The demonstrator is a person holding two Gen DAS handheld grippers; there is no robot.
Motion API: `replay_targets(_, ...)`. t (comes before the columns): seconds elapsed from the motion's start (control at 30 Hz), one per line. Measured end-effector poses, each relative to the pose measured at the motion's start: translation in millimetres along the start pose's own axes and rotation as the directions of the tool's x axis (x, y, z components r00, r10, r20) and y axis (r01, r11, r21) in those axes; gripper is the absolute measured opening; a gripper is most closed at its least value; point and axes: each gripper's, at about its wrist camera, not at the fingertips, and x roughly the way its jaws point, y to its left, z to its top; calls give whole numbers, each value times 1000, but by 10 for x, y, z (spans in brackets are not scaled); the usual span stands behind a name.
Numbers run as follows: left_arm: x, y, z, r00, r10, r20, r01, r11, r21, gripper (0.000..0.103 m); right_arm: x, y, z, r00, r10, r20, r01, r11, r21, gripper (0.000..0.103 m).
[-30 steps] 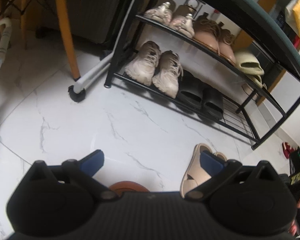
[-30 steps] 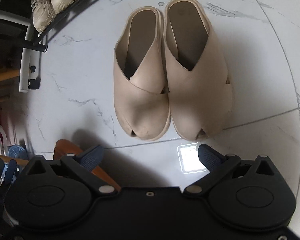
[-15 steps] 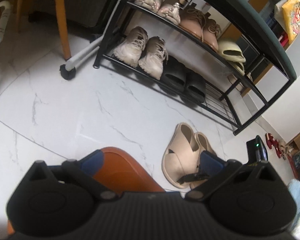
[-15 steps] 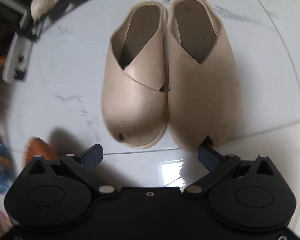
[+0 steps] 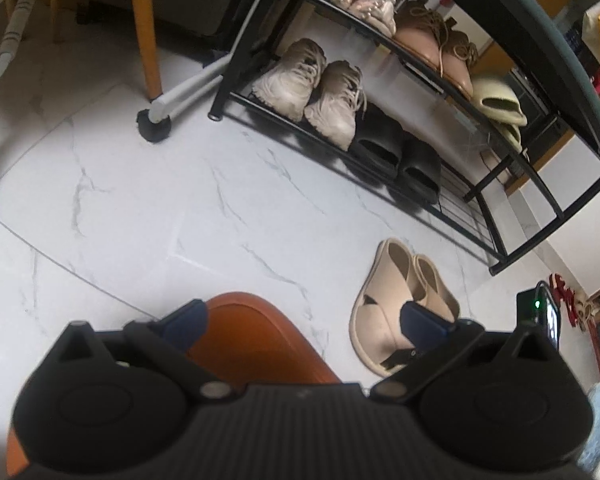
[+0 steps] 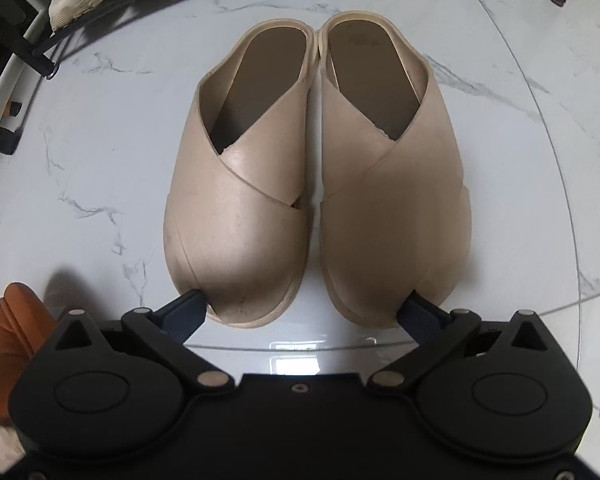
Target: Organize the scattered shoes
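Note:
A pair of beige cross-strap sandals (image 6: 316,184) lies side by side on the white marble floor, toes toward me. My right gripper (image 6: 304,312) is open, its two fingertips at the outer sides of both toes, spanning the pair. The pair also shows in the left wrist view (image 5: 400,300), just in front of the black shoe rack (image 5: 420,152). My left gripper (image 5: 300,320) is open and empty, held above the floor over an orange curved object (image 5: 252,344).
The rack holds beige sneakers (image 5: 312,88), black slides (image 5: 400,156), brown lace shoes (image 5: 432,44) and pale slides (image 5: 496,100). A yellow chair leg (image 5: 148,28) and a white tube with a black foot (image 5: 156,120) stand left of the rack.
My right gripper has moved forward and down onto the sandals, so its fingertips now flank the toes. My left gripper has drawn back, bringing the orange object and sandals into view.

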Motion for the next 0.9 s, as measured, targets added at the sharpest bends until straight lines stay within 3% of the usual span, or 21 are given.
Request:
replay_targets(0.1, 37, -5, -14, 1000, 5, -9, -5, 1000, 1, 102, -3, 0, -21, 1000, -11, 6, 11, 1000, -15, 103)
replay_targets(0.27, 63, 18, -22, 1000, 13, -20, -13, 1000, -6, 102, 92, 166, -45, 995, -100, -1, 99, 989, -110, 103)
replay_targets(0.53, 134, 12, -7, 999, 27, -27, -27, 1000, 1, 102, 54, 23, -16, 990, -102, 96, 107, 993, -45, 92)
replay_targets(0.63, 157, 10, -9, 999, 30, -32, -30, 1000, 6, 102, 66, 16, -48, 984, -118, 134, 127, 990, -57, 93)
replay_targets(0.73, 177, 14, -10, 999, 34, -37, -33, 999, 8, 102, 101, 49, -58, 979, -123, 165, 132, 990, -45, 101)
replay_targets(0.9, 193, 41, -32, 998, 40, -46, -39, 999, 8, 102, 109, 81, -103, 969, -126, 212, 136, 990, -33, 102)
